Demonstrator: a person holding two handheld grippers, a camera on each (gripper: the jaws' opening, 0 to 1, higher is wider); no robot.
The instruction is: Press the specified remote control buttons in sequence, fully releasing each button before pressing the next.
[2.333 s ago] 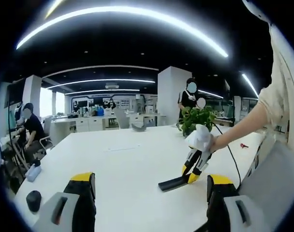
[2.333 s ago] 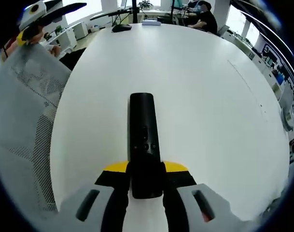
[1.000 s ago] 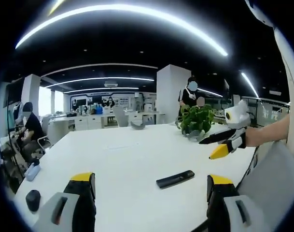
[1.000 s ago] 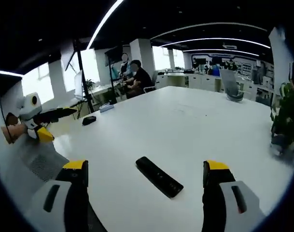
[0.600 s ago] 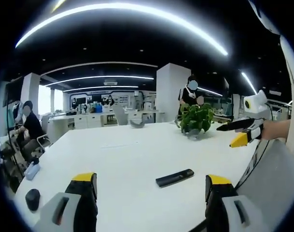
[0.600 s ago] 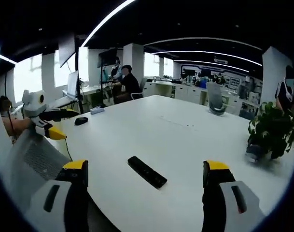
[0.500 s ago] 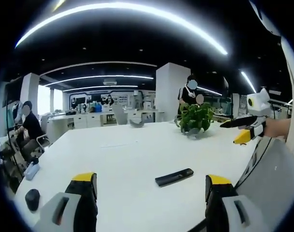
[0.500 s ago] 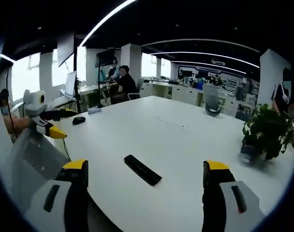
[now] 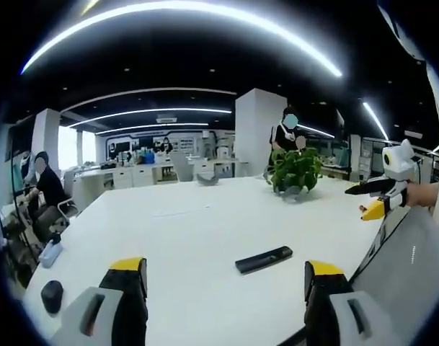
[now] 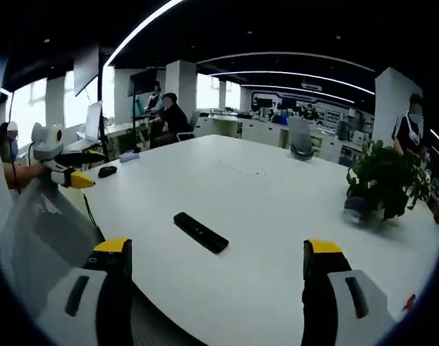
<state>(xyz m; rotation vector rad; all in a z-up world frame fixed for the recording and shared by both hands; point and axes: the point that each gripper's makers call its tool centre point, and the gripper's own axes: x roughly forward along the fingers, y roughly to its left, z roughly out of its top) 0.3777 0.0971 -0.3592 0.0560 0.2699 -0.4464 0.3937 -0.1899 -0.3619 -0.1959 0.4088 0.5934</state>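
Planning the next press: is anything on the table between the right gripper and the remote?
Nothing visible. The remote lies alone on bare table ahead of the open right gripper; the plant stands far off to the side.

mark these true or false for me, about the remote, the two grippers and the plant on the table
1. The remote lies flat on the white table. True.
2. The right gripper is shut on the remote. False: its jaws stand wide apart and empty, and the remote lies beyond them.
3. A potted plant stands on the table. True.
4. The left gripper is pressing the remote. False: it is open and apart from the remote.
5. The plant sits on top of the remote. False: they are well apart.
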